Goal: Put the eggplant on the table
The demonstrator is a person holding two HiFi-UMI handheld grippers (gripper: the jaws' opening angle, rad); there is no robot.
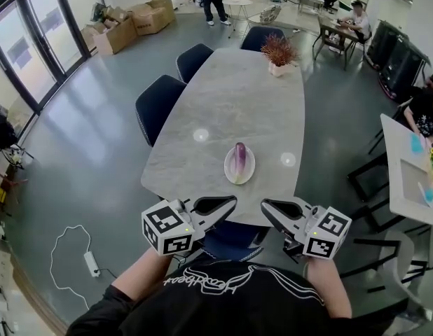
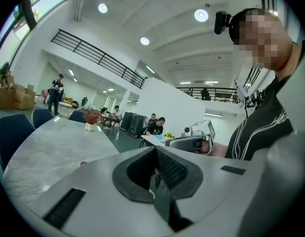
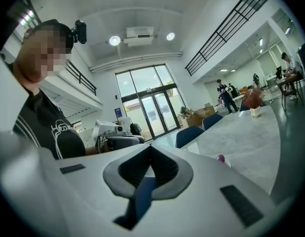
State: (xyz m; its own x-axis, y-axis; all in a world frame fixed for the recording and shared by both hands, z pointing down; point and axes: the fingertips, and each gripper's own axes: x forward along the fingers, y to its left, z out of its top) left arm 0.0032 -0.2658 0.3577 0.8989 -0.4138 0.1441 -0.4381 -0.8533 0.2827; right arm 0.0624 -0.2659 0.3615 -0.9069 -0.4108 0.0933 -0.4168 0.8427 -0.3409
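Note:
A purple eggplant (image 1: 239, 159) lies on a small white plate (image 1: 231, 171) near the front end of the long grey marble table (image 1: 230, 103). My left gripper (image 1: 229, 204) and right gripper (image 1: 267, 208) hover just off the table's near edge, tips pointing at each other, a short way below the plate. Both are shut with nothing held. In the left gripper view the jaws (image 2: 155, 174) meet, and the eggplant (image 2: 84, 164) is a small purple speck. In the right gripper view the jaws (image 3: 148, 169) meet too, with the eggplant (image 3: 220, 158) peeking over the jaw body.
A potted plant (image 1: 278, 53) stands at the table's far end. Dark blue chairs (image 1: 159, 103) line the left side, and one (image 1: 230, 240) sits under the near edge. A second table (image 1: 413, 173) is at the right. A power strip (image 1: 91, 262) lies on the floor.

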